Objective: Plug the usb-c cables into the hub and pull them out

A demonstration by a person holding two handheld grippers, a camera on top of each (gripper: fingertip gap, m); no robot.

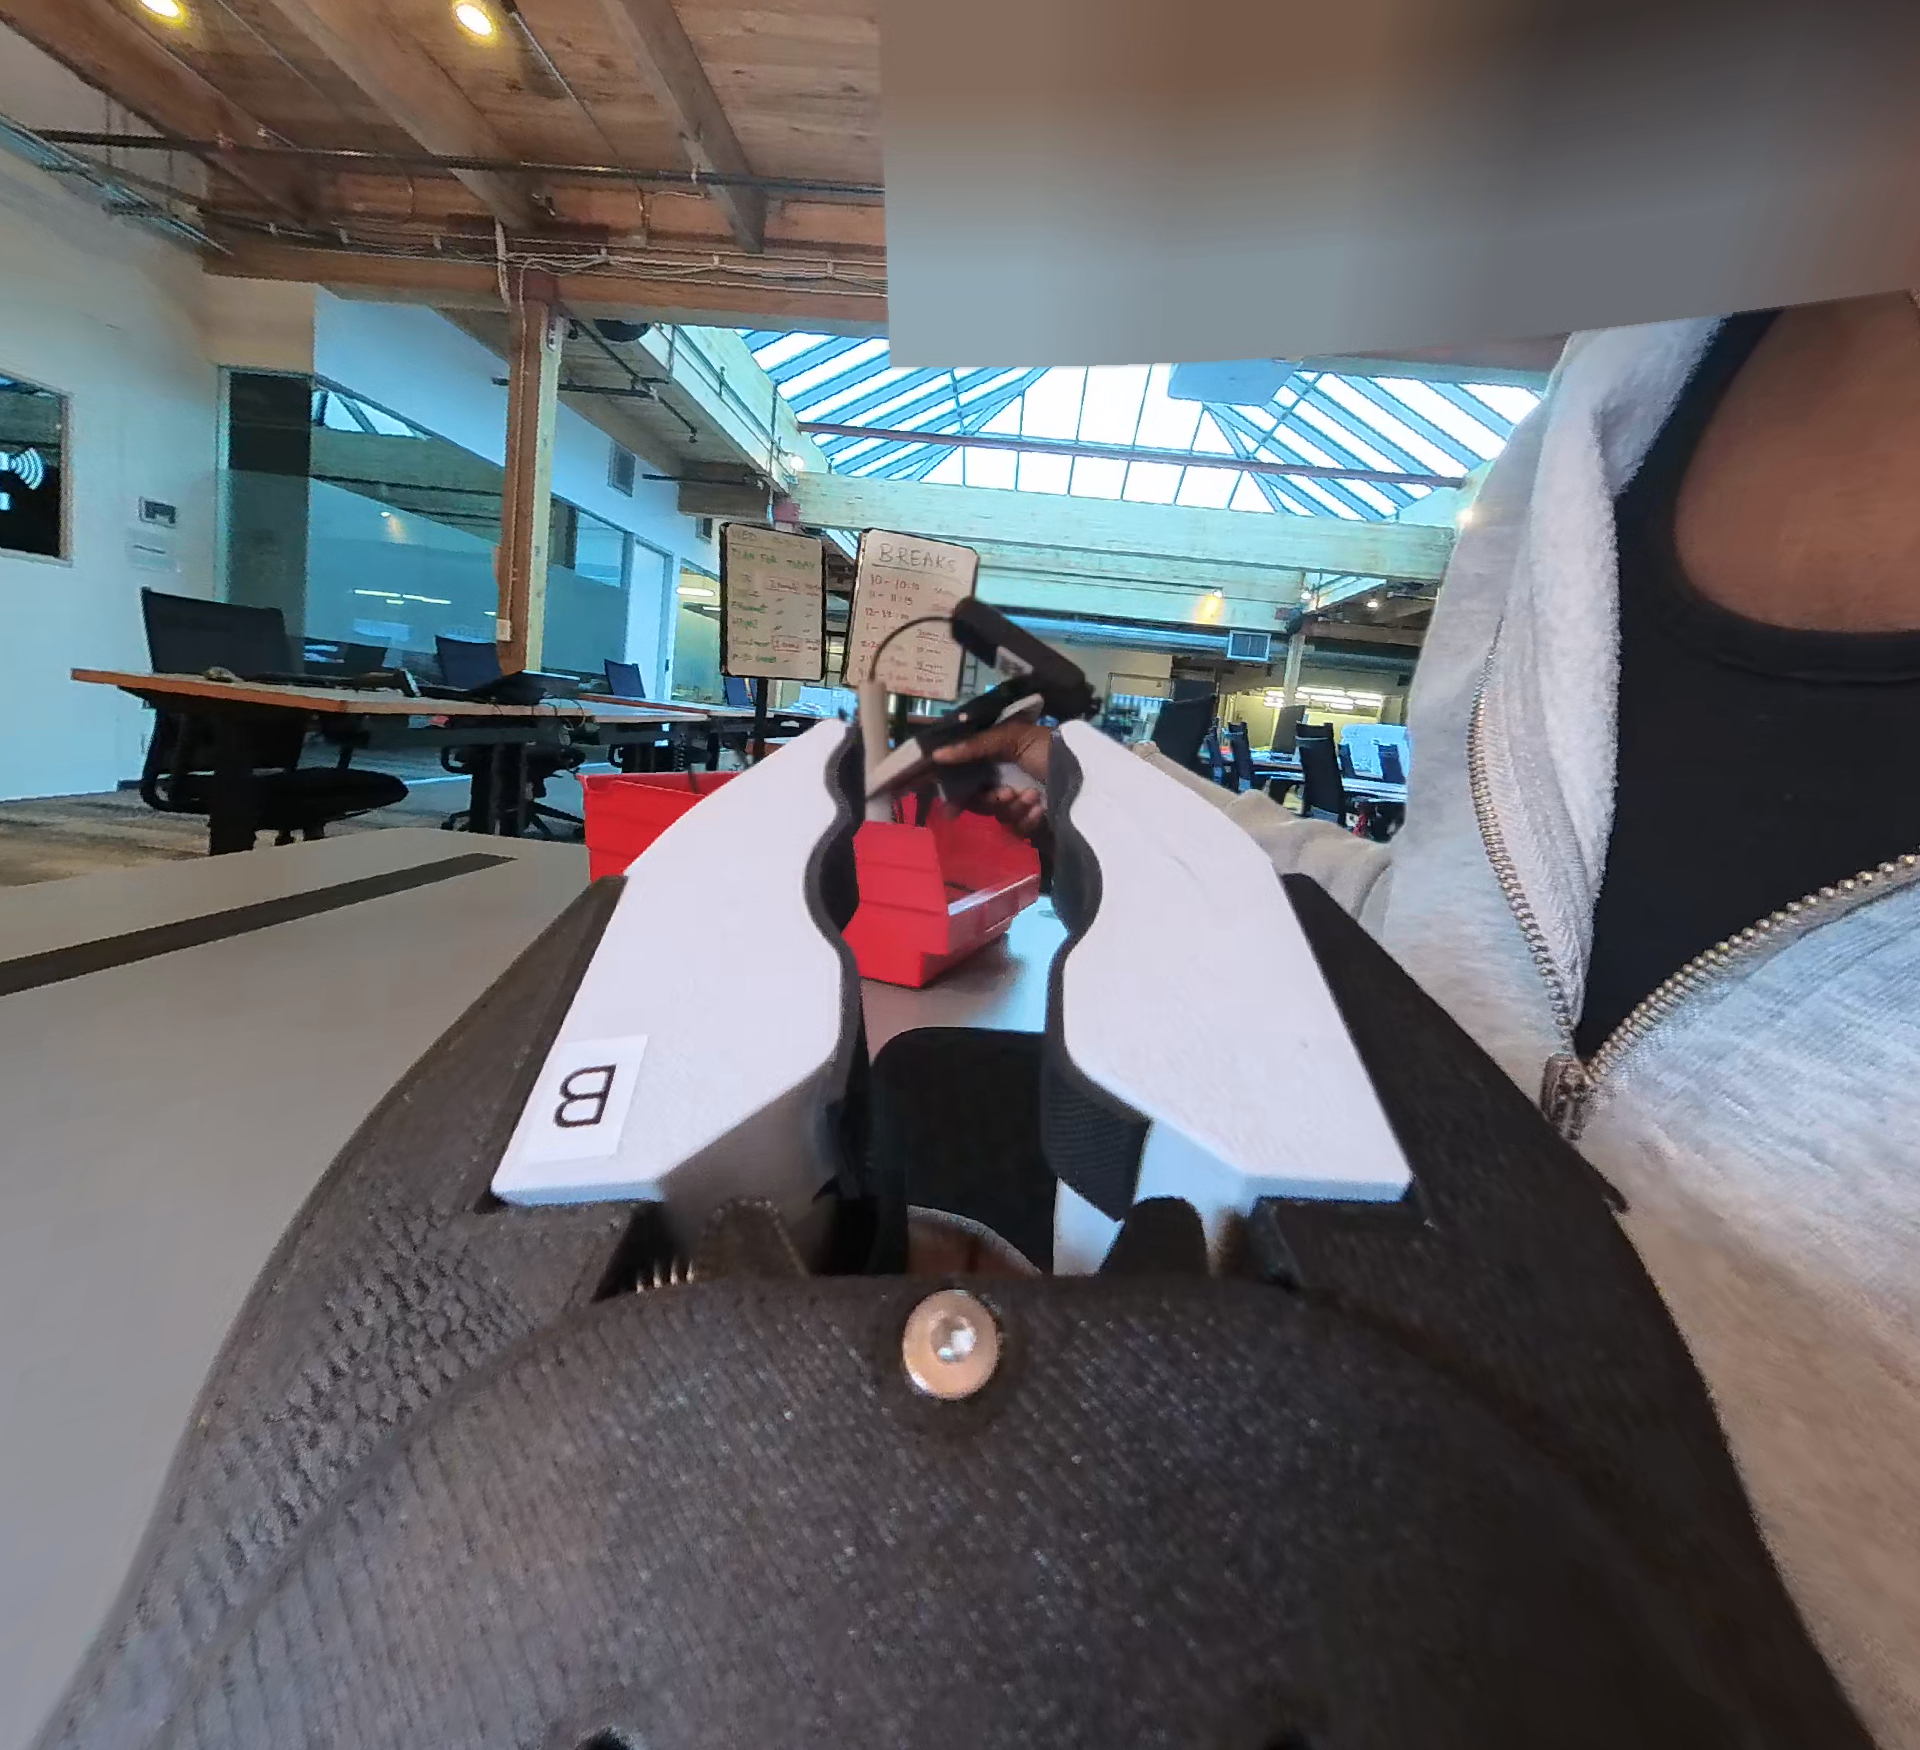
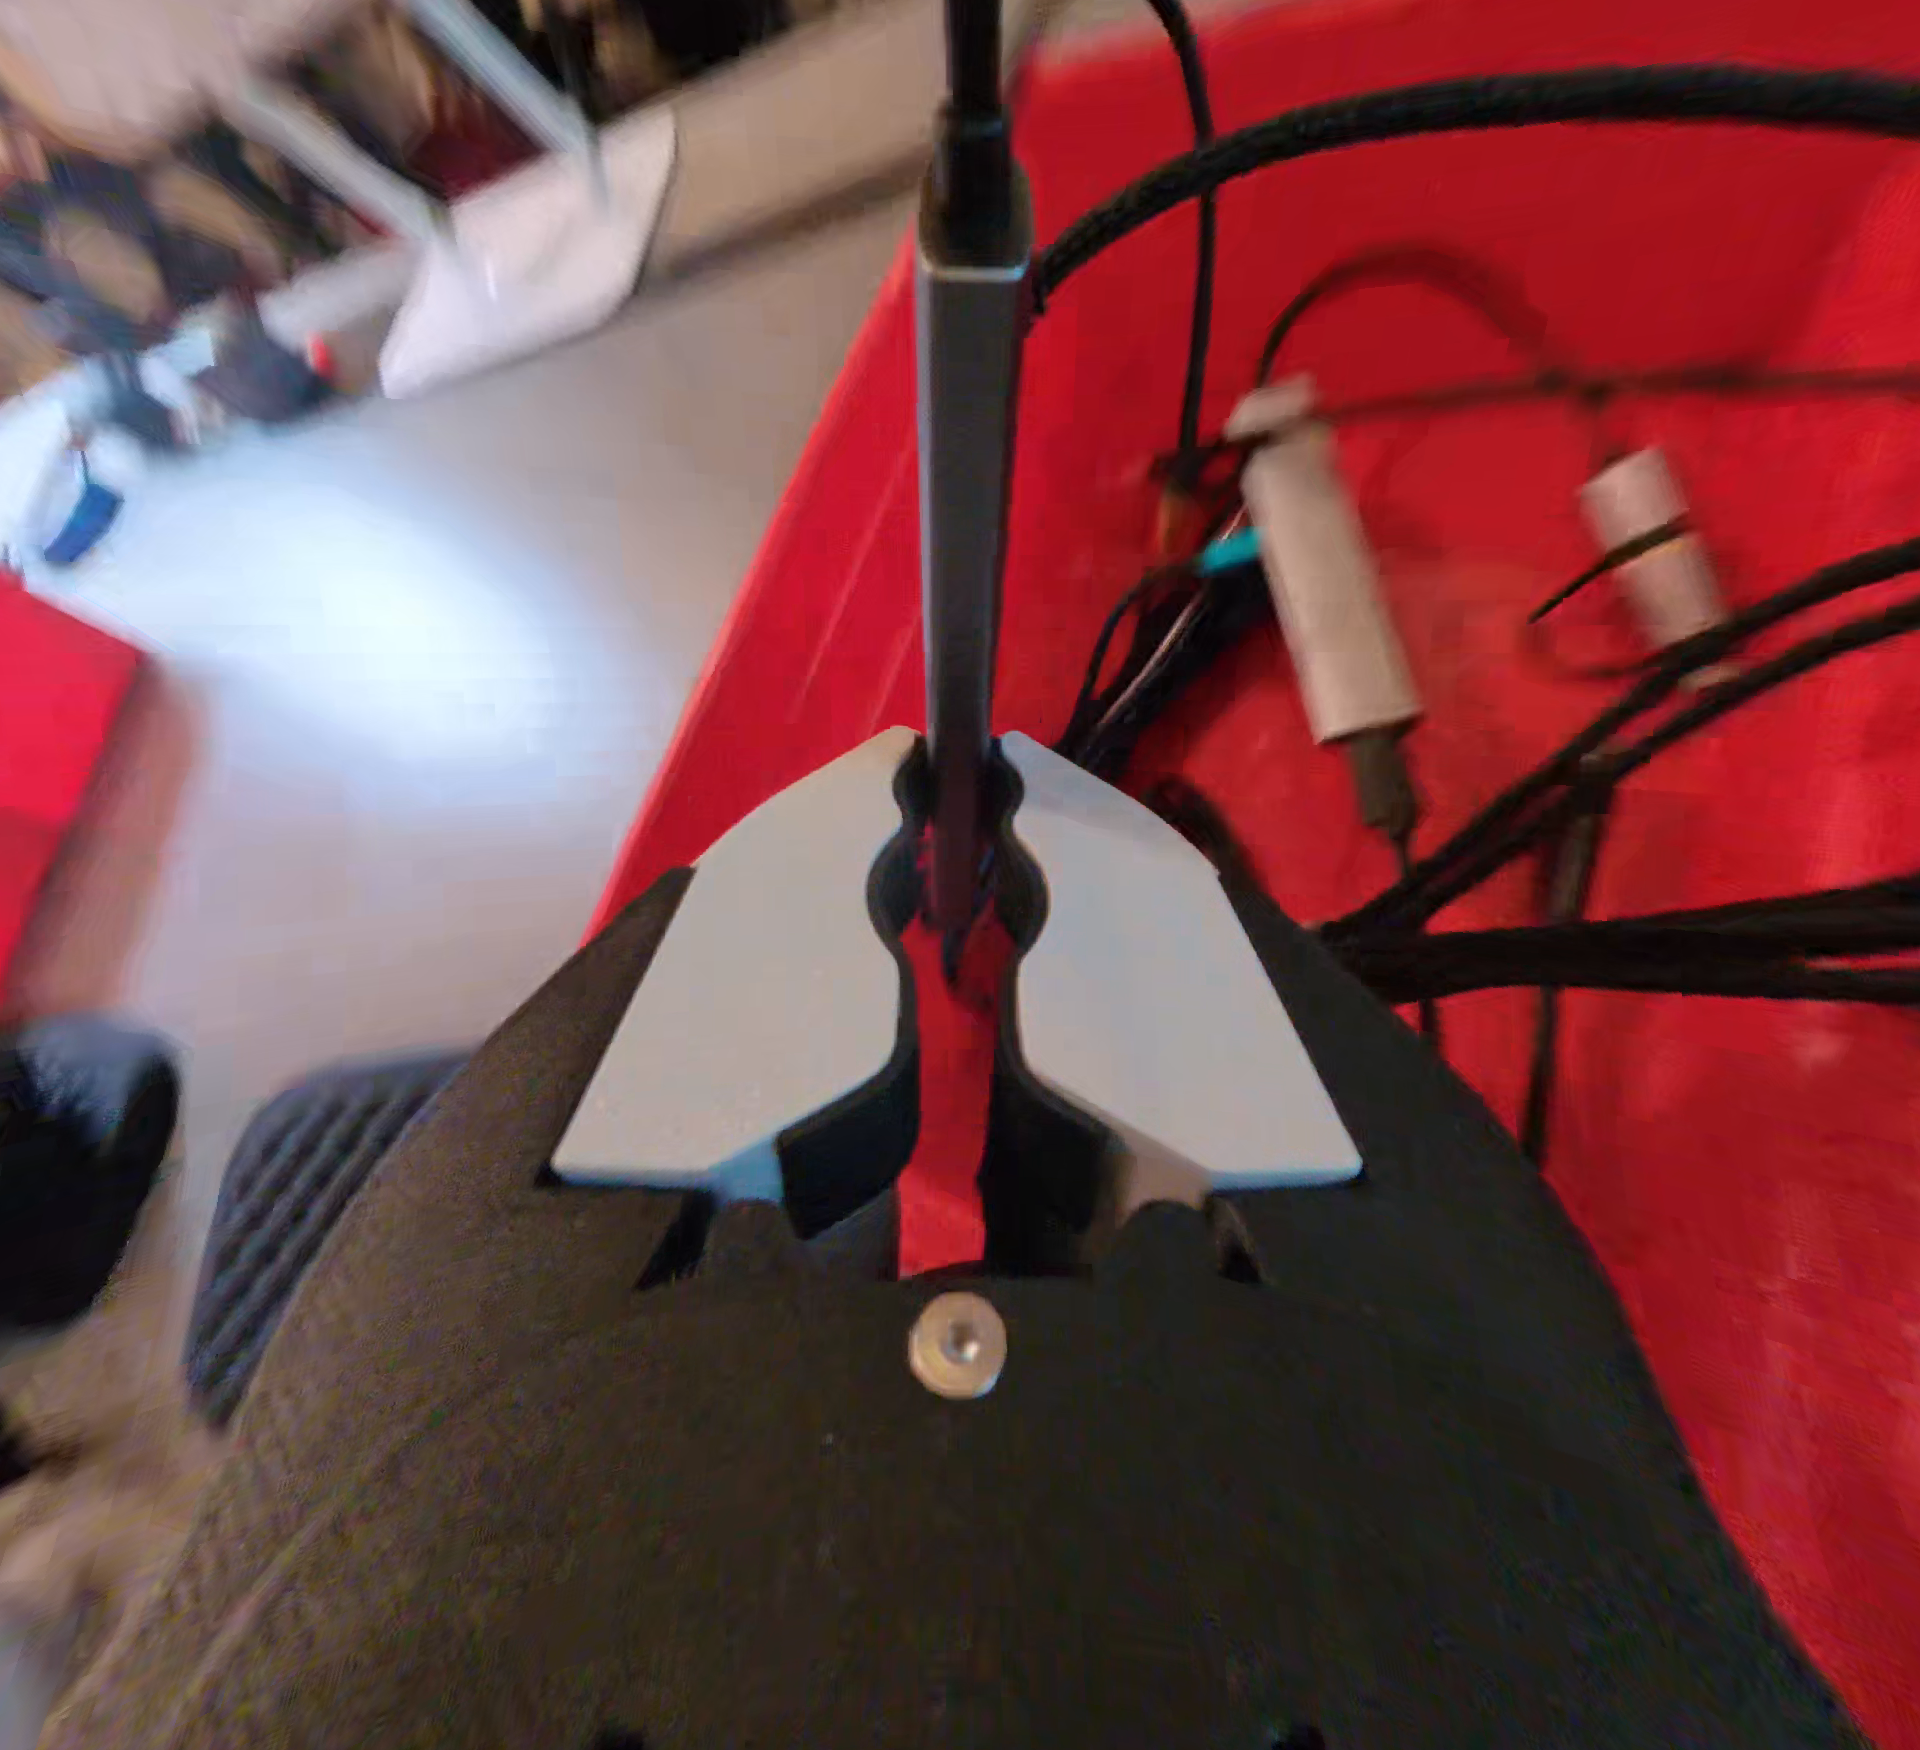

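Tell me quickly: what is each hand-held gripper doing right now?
Left hand-held gripper: open, holding nothing.
Right hand-held gripper: closed on the grey hub, held over the red bin.

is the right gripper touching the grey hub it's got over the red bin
Touching. The right wrist view shows the right gripper closed on the near end of the grey hub, both fingertips pressed against its sides with no gap, above the red bin.

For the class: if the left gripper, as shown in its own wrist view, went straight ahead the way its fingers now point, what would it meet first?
Probably the grey hub, held up by the right gripper just beyond the left gripper. The red bin lies lower, under that line. Depth is hard to judge here.
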